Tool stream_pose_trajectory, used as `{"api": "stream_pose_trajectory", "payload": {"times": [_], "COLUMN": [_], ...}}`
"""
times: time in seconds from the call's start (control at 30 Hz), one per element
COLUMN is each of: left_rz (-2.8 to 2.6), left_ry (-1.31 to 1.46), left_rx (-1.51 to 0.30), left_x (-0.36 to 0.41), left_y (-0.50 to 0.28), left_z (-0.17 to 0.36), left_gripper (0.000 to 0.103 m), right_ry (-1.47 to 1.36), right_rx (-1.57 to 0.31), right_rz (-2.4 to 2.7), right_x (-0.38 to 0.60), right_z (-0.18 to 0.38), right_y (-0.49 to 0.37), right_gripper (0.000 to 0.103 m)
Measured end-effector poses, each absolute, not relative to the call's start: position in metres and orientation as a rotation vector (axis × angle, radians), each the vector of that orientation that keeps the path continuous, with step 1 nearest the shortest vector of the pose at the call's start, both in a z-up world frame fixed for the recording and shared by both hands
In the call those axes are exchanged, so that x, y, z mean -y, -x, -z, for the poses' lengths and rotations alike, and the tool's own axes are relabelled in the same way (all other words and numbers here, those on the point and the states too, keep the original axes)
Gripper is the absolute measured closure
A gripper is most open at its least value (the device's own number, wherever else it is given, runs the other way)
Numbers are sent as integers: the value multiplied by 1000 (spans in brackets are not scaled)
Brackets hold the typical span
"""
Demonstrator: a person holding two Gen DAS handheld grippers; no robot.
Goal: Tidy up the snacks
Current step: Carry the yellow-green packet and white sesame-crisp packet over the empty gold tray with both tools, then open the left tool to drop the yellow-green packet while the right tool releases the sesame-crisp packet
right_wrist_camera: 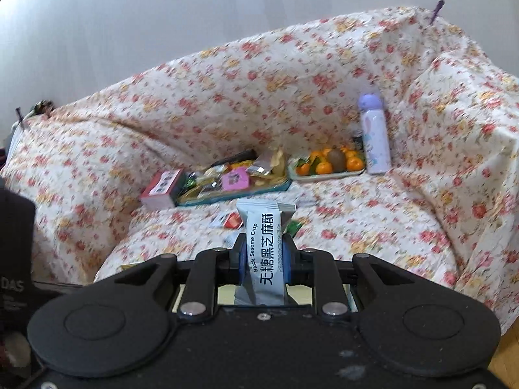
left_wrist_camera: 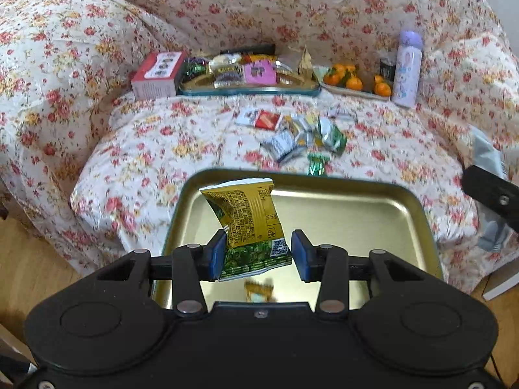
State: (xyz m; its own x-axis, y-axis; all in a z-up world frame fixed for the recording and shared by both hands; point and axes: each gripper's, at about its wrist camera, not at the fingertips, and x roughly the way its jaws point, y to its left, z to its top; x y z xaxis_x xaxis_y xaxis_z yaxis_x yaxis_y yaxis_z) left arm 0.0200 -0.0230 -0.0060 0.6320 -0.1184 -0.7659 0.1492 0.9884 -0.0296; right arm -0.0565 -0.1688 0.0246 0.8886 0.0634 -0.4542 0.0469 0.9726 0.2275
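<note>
My left gripper (left_wrist_camera: 258, 256) is shut on a yellow and green snack packet (left_wrist_camera: 246, 217), held upright over a gold metal tray (left_wrist_camera: 356, 214) at the sofa's front edge. The packet's reflection shows in the tray below. My right gripper (right_wrist_camera: 266, 259) is shut on a grey-blue black sesame crisp packet (right_wrist_camera: 269, 249), which stands up between the blue pads. Part of the right gripper, with that grey packet, also shows at the right edge of the left wrist view. Several loose snack packets (left_wrist_camera: 298, 136) lie on the floral sofa seat beyond the tray.
At the back of the seat stand a second tray (left_wrist_camera: 249, 90) full of snacks, a red box (left_wrist_camera: 155, 77), a plate of oranges (left_wrist_camera: 353, 81) and a purple bottle (left_wrist_camera: 407, 68). Wood floor (left_wrist_camera: 32, 259) lies at the lower left. A dark object (right_wrist_camera: 13, 243) sits at the right wrist view's left edge.
</note>
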Motion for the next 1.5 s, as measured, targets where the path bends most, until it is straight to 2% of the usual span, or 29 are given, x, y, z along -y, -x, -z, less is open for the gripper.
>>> {"api": "stream_pose_trajectory", "payload": {"times": [0.83,1.5], "left_rz": [26,63], "left_ry": [21,-54], "left_rx": [-935,-950], "left_x": [-20,12], "left_y": [-30,-50], "left_z": [21,29], "left_gripper": [53,52], "right_ry": [-233,-232], "right_rx": [-616,-674], "right_rz": [3,-7], "right_x": [157,153], "right_z": [-1,7], "right_y": [52,47], "right_gripper": [80,80]}}
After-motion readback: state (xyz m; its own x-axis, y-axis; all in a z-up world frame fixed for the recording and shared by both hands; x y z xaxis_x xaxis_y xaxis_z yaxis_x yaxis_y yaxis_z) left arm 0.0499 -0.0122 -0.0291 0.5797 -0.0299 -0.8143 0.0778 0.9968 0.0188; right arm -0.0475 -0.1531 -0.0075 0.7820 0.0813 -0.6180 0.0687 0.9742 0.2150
